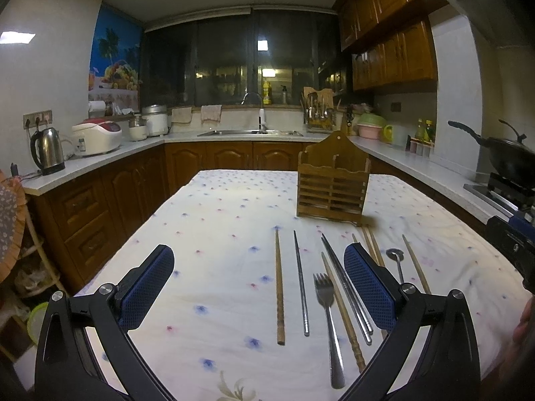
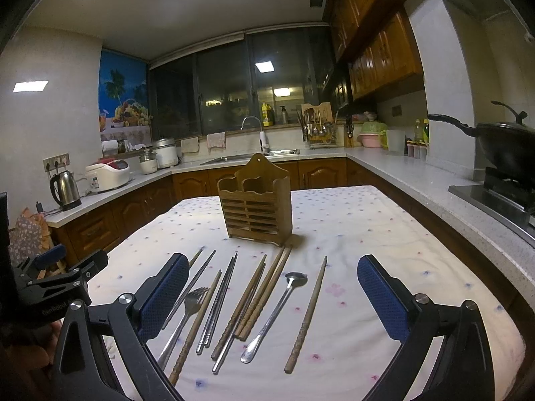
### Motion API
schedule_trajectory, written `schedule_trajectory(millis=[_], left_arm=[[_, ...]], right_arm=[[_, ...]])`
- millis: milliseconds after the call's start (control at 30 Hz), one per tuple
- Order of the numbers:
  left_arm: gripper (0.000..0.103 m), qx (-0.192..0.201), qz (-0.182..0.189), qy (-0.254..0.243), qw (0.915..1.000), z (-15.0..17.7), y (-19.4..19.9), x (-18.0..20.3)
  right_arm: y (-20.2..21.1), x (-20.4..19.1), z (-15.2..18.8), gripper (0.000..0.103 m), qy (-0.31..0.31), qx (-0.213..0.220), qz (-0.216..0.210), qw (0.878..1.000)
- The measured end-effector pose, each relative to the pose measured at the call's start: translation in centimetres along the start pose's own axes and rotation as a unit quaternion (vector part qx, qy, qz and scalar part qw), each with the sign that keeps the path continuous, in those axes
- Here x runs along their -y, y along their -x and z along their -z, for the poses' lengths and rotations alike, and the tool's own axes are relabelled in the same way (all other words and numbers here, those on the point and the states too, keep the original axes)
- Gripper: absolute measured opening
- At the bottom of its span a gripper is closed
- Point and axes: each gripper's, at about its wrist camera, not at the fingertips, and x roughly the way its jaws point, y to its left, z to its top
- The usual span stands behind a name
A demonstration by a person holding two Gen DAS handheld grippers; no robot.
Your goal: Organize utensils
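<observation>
A wooden utensil holder (image 1: 332, 180) (image 2: 255, 205) with two compartments stands upright and empty on the flowered tablecloth. In front of it lie several wooden chopsticks (image 2: 309, 314), metal chopsticks (image 2: 217, 304), a metal fork (image 1: 329, 320) (image 2: 187, 314) and a metal spoon (image 2: 277, 310) (image 1: 398, 264). My left gripper (image 1: 259, 260) is open and empty above the fork and chopsticks. My right gripper (image 2: 269, 270) is open and empty above the spoon and chopsticks. The left gripper's body (image 2: 57, 280) shows at the left edge of the right wrist view.
The table (image 2: 384, 234) sits in a kitchen with counters around it. A kettle (image 1: 48, 150) and rice cooker (image 1: 97, 137) stand on the left counter. A sink (image 1: 249, 132) is at the back. A black wok (image 2: 498, 148) sits on the stove at right.
</observation>
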Motion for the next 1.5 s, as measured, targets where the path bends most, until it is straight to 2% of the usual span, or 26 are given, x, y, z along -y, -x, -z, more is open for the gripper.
schedule_trajectory(millis=[300, 533, 633, 700, 767, 933, 1067, 1133, 1233, 1333, 1500], left_arm=[[0.103, -0.021, 0.016, 0.0, 0.9996, -0.1, -1.1, 0.4], [0.103, -0.052, 0.035, -0.009, 0.998, 0.3, -2.5, 1.2], [0.102, -0.074, 0.055, -0.009, 0.9957, 0.4, -3.4, 1.5], [0.096, -0.089, 0.071, -0.01, 0.9934, 0.6, -4.1, 1.8], [0.084, -0.109, 0.093, -0.013, 0.9896, 0.6, -5.0, 2.3], [0.062, -0.165, 0.14, -0.017, 0.9762, 0.9, -7.5, 3.2], [0.045, -0.209, 0.162, -0.019, 0.9643, 1.4, -9.7, 3.7], [0.041, -0.229, 0.168, -0.02, 0.9586, 1.7, -10.7, 3.8], [0.033, -0.259, 0.185, -0.014, 0.9479, 2.2, -11.9, 4.0], [0.027, -0.282, 0.197, -0.008, 0.9389, 2.5, -12.6, 4.1], [0.025, -0.314, 0.189, -0.023, 0.9301, 3.1, -13.8, 4.4]], right_arm=[[-0.1, -0.3, 0.3, 0.102, -0.007, -0.005, -0.004, 1.0], [-0.7, -0.1, 0.7, 0.102, -0.024, -0.026, -0.014, 0.999], [-1.4, 0.0, 0.7, 0.101, -0.032, -0.038, -0.018, 0.999], [-2.0, 0.0, 0.8, 0.101, -0.039, -0.048, -0.025, 0.998], [-2.4, 0.2, 0.9, 0.1, -0.044, -0.057, -0.031, 0.997], [-4.9, 1.5, 0.8, 0.081, -0.061, -0.1, -0.053, 0.992], [-7.1, 2.3, 1.4, 0.066, -0.081, -0.145, -0.067, 0.984], [-8.3, 2.6, 1.9, 0.054, -0.091, -0.17, -0.072, 0.979], [-10.2, 3.3, 2.6, 0.044, -0.105, -0.203, -0.079, 0.97], [-11.5, 3.5, 3.1, 0.041, -0.114, -0.226, -0.086, 0.964], [-13.2, 3.8, 3.2, 0.039, -0.117, -0.248, -0.087, 0.958]])
